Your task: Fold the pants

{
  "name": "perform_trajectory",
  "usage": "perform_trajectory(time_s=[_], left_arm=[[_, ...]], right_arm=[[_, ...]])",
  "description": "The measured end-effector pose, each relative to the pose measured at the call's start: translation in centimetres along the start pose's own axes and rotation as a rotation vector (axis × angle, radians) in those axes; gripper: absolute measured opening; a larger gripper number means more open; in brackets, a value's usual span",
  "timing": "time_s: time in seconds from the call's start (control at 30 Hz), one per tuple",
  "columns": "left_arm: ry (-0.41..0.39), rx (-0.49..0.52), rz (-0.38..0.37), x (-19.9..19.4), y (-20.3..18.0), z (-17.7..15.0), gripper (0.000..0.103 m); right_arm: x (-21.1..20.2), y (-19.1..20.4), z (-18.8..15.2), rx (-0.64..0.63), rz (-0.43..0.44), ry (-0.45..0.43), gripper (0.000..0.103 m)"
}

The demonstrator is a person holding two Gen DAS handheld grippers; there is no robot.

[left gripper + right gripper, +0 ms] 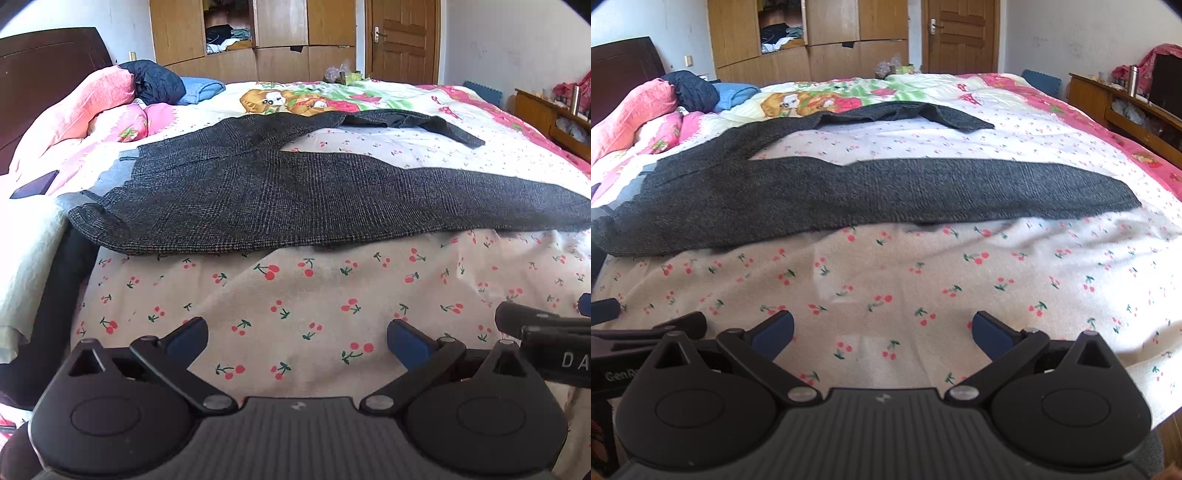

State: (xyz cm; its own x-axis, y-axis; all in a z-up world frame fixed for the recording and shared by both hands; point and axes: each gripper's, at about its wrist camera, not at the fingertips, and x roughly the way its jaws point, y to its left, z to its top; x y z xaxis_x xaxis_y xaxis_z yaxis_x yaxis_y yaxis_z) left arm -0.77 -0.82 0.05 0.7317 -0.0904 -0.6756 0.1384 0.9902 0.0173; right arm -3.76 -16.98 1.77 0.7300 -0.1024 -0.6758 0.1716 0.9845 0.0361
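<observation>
Dark grey checked pants [258, 192] lie spread flat on the bed, waistband at the left, legs parted in a V toward the right; they also show in the right wrist view [849, 188]. The far leg's end [960, 118] is folded over. My left gripper [297, 338] is open and empty, above the cherry-print sheet [295, 295] in front of the pants. My right gripper [882, 330] is open and empty, also short of the pants' near edge. Each gripper shows at the edge of the other's view.
Pink pillows [96, 99], a dark jacket [155, 81] and a blue item [199, 88] lie at the head of the bed. A dark flat object [35, 184] lies at the left. A wardrobe [258, 37], a door [402, 37] and a wooden sideboard [1126, 110] stand around.
</observation>
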Motion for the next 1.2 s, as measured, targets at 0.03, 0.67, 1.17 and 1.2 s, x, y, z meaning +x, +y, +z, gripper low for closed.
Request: perform_trajectory(time_s=[0.03, 0.67, 1.17, 1.2], left_arm=[[-0.002, -0.005, -0.005, 0.0, 0.2, 0.1, 0.103], [-0.057, 0.044, 0.171, 8.1, 12.3, 8.0, 0.103], [-0.070, 0.152, -0.021, 8.4, 7.6, 6.8, 0.103], [-0.063, 0.170, -0.036, 8.6, 6.6, 6.8, 0.103]], right_arm=[[-0.2, 0.1, 0.3, -0.004, 0.011, -0.013, 0.102], [9.8, 10.6, 8.9, -0.222, 0.305, -0.017, 0.101], [8.2, -2.5, 9.8, 0.035, -0.037, 0.029, 0.101], [8.1, -4.4, 9.7, 0.061, -0.079, 0.028, 0.101]])
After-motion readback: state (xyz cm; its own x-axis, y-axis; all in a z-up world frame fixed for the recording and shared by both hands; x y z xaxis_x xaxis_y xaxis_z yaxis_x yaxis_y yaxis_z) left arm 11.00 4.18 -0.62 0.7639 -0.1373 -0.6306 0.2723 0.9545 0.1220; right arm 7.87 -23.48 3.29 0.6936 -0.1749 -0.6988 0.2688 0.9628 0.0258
